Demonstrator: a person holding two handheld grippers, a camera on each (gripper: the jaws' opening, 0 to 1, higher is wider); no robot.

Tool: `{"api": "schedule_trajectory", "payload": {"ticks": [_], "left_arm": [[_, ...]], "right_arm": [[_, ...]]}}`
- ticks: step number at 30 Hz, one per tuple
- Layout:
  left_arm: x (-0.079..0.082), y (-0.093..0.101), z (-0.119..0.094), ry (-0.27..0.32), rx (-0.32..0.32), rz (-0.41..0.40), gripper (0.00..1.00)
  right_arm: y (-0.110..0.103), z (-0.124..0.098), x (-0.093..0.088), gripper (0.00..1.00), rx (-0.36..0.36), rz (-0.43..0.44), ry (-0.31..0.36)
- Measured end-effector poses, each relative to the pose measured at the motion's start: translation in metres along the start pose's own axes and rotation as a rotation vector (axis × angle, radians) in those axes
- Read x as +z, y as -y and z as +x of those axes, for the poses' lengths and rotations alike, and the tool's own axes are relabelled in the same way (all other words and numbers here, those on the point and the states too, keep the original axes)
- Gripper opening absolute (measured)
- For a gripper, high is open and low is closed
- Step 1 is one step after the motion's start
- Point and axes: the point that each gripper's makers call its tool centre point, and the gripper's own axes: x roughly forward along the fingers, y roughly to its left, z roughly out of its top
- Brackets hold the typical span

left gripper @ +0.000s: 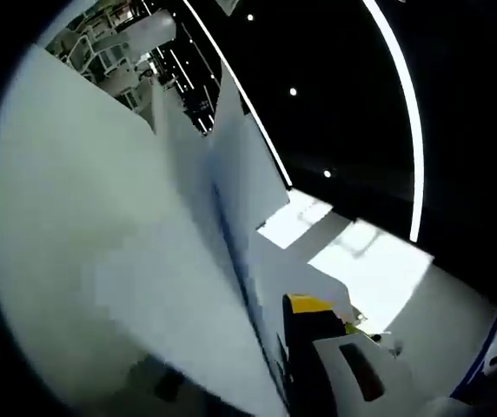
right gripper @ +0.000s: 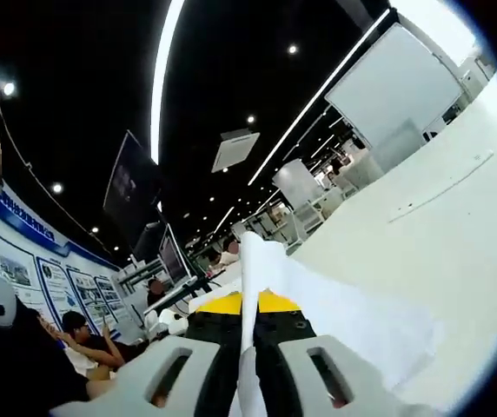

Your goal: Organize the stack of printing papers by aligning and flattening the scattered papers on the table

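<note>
In the left gripper view, the papers [left gripper: 135,261] are seen edge-on, lifted off the table and spread across the left half; they are judged light, limp and slippery, best taken near an edge with the stack squared. The left gripper [left gripper: 318,365] is only partly seen at the bottom, and its jaw state cannot be told.

In the right gripper view, the right gripper [right gripper: 248,365] is clamped on the papers' edge [right gripper: 257,269], above the white table [right gripper: 457,226]. The sheets' far end is cut off.
</note>
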Motion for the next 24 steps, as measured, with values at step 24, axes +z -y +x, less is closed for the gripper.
{"api": "schedule_trajectory", "payload": {"ticks": [24], "left_arm": [[0.003,0.000,-0.003,0.018,-0.018,-0.061,0.06]], "right_arm": [[0.023,-0.017,0.029,0.19,-0.100,-0.022,0.101]]}}
